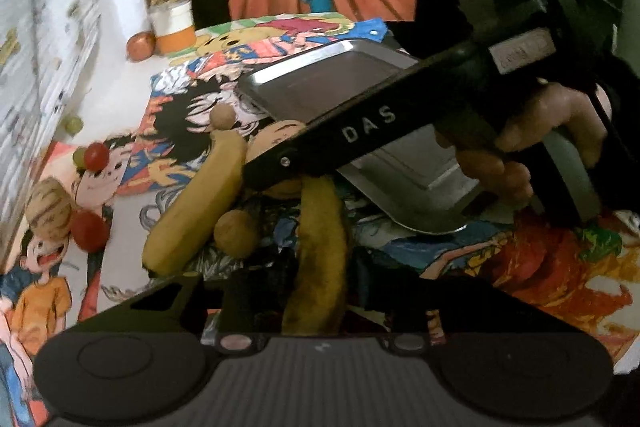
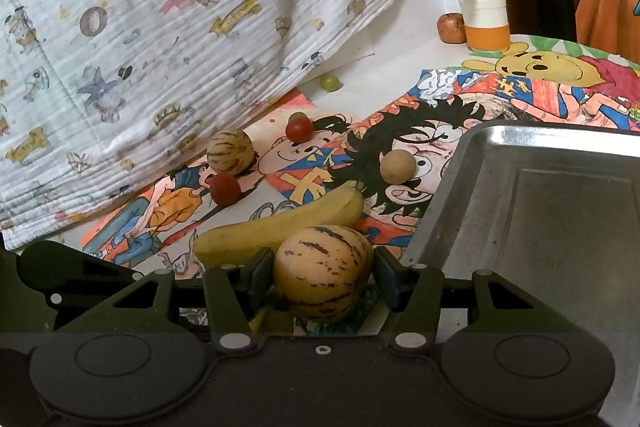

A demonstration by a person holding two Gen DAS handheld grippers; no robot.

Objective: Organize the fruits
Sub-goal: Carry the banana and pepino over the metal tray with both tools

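Note:
In the right wrist view my right gripper (image 2: 322, 277) has its pads on both sides of a striped yellow melon (image 2: 324, 273), beside a steel tray (image 2: 540, 219). A banana (image 2: 280, 227) lies behind it, with a brown ball fruit (image 2: 397, 166), two red tomatoes (image 2: 299, 129) (image 2: 225, 189) and a second striped melon (image 2: 230, 151) farther off. In the left wrist view my left gripper (image 1: 316, 301) closes on a browned banana (image 1: 320, 251). Another banana (image 1: 196, 211) and a brown fruit (image 1: 236, 233) lie to its left. The right gripper's black arm (image 1: 360, 131) crosses over the tray (image 1: 320, 83).
A cartoon-print cloth (image 2: 400, 131) covers the table. A patterned white fabric (image 2: 160, 27) hangs at the left. A jar with orange contents (image 2: 486, 21) and a small apple (image 2: 451, 28) stand at the back. A green grape (image 2: 330, 83) lies near the fabric.

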